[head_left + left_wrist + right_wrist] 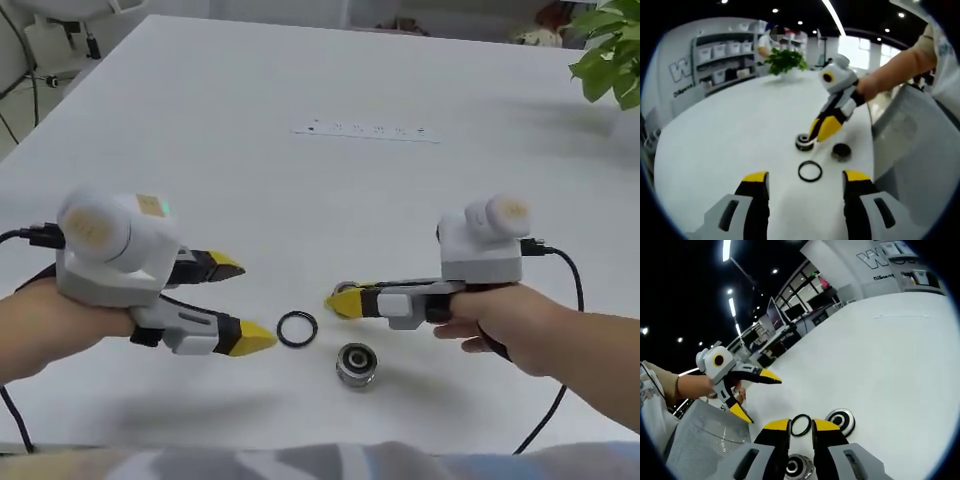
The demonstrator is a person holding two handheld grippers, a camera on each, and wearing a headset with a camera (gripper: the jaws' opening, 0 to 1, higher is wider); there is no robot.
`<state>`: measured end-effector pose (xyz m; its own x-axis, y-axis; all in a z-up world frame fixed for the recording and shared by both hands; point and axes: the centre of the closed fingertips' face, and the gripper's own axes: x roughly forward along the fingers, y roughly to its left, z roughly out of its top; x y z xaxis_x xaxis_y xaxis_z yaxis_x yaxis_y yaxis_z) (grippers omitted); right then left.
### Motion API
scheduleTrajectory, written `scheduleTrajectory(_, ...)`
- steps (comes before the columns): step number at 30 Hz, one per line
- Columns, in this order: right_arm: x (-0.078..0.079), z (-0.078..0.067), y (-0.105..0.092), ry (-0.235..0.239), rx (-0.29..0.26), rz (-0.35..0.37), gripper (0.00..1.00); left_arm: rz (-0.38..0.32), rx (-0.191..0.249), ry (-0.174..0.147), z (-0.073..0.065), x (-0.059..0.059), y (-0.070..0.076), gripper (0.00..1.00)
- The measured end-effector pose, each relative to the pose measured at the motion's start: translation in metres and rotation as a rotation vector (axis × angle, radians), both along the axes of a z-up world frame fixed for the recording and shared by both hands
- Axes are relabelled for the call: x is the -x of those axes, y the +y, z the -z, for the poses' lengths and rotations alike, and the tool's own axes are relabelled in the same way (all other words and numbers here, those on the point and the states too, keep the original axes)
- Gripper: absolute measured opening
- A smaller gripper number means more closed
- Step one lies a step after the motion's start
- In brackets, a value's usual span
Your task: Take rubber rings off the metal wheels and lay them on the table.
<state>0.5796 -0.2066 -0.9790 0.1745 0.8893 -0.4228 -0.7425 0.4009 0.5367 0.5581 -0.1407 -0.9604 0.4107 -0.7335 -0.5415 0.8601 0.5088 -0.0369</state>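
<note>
A loose black rubber ring lies flat on the white table, between the two grippers. My left gripper is open wide just left of the ring, with nothing between its jaws. From the right, my right gripper points at the ring; its jaws stand a narrow gap apart and hold nothing. One metal wheel stands close in front of me. A second wheel with a dark band sits right by the right gripper's tips.
A white power strip lies far back on the table. A green plant stands at the far right corner. Cables trail from both grippers toward the near table edge. Shelves line the room's wall.
</note>
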Motion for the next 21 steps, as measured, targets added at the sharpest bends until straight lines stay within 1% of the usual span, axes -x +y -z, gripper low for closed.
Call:
scheduleTrajectory(2,-0.002,-0.001,-0.002,-0.013,0.010,-0.003,0.15,-0.001,0.001,-0.001,0.000,-0.003,-0.002,0.59)
scheduleTrajectory(8,-0.010,0.001,-0.013,-0.040,0.032,0.012,0.16,-0.006,0.012,0.016,0.003,-0.014,-0.009,0.58)
scheduleTrajectory(10,-0.013,0.004,-0.018,-0.060,0.050,0.010,0.16,-0.011,0.019,0.021,0.003,-0.017,-0.011,0.58)
scheduleTrajectory(12,-0.015,0.008,-0.023,-0.069,0.067,0.011,0.16,-0.014,0.021,0.028,0.005,-0.020,-0.012,0.58)
scheduleTrajectory(16,-0.019,0.015,-0.032,-0.093,0.097,0.014,0.18,-0.009,0.011,0.035,0.010,-0.024,-0.015,0.57)
scheduleTrajectory(21,-0.023,0.021,-0.037,-0.123,0.130,0.006,0.19,-0.003,0.006,0.041,0.013,-0.029,-0.020,0.56)
